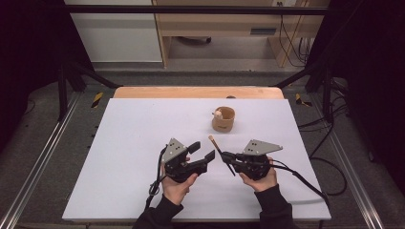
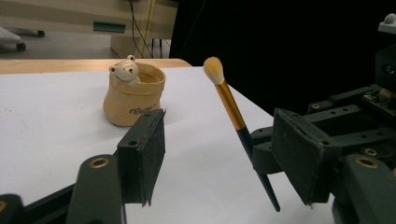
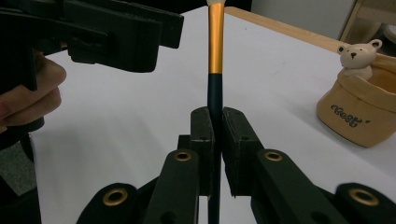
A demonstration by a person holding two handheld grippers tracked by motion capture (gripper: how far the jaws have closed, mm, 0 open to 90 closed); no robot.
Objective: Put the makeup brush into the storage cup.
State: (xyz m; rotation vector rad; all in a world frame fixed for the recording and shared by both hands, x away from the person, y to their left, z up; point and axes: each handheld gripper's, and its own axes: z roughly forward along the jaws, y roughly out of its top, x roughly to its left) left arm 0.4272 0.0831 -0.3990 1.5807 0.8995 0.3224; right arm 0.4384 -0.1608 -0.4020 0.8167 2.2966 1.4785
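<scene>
A makeup brush [image 1: 217, 147] with cream bristles, a gold ferrule and a dark handle is clamped in my right gripper [image 1: 225, 156], bristles pointing up and away from the person. In the right gripper view the jaws [image 3: 217, 121] are shut on the dark handle just below the gold ferrule of the brush [image 3: 215, 46]. My left gripper [image 1: 203, 150] is open just left of the brush, nothing between its pads. In the left gripper view the brush [image 2: 231, 109] stands tilted between its jaws and the right gripper. A tan pot [image 1: 223, 119] with a small bear on its rim stands behind both.
The white tabletop [image 1: 133, 143] lies over a wooden table whose far edge [image 1: 198, 92] shows. The pot [image 2: 133, 98] is upright, a short way beyond the brush tip. Cables trail from both grippers toward the front and right edges. Dark frame posts flank the table.
</scene>
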